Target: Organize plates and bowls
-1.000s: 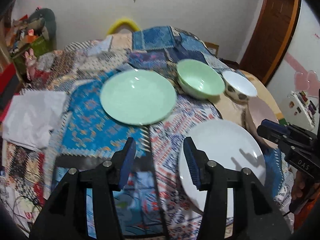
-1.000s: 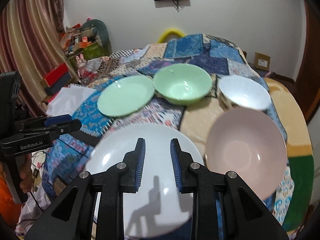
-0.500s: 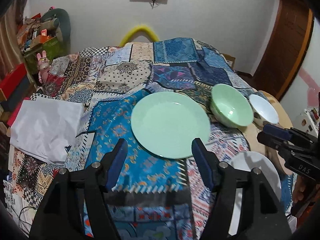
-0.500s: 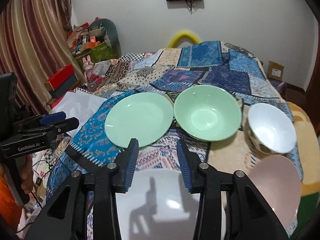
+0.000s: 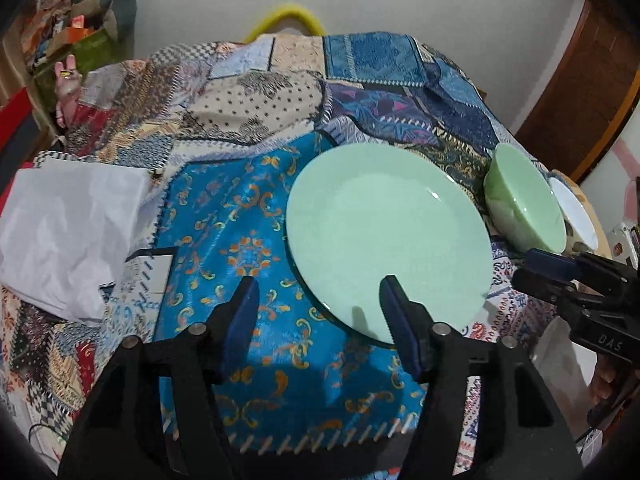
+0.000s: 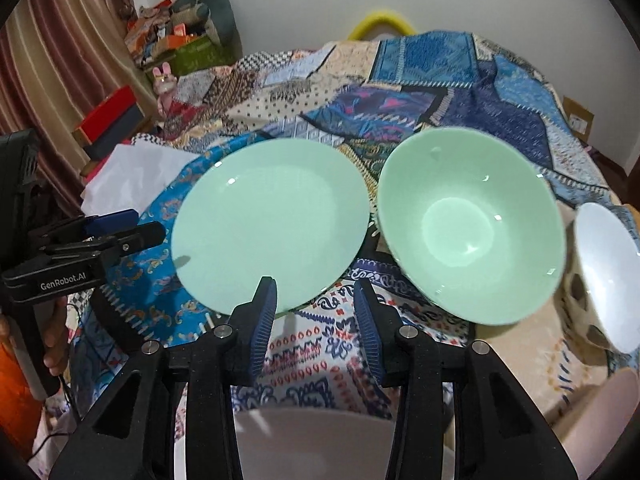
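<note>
Left claw (image 5: 318, 320) closing, nothing clamped, poised over near rim of green plate (image 5: 384, 236) on patchwork table (image 5: 248, 216). Right claw (image 6: 314, 316) apart, empty, beside same plate; green bowl (image 6: 472, 232) right, likely sorted by kind.

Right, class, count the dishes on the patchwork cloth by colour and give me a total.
Green: 2, the green plate and the green bowl
White: 2, the white bowl and the white plate, which is cut off at the bottom edge
Pale pink: 1, the pale pink dish, only a sliver at the picture's edge
Total: 5
</note>
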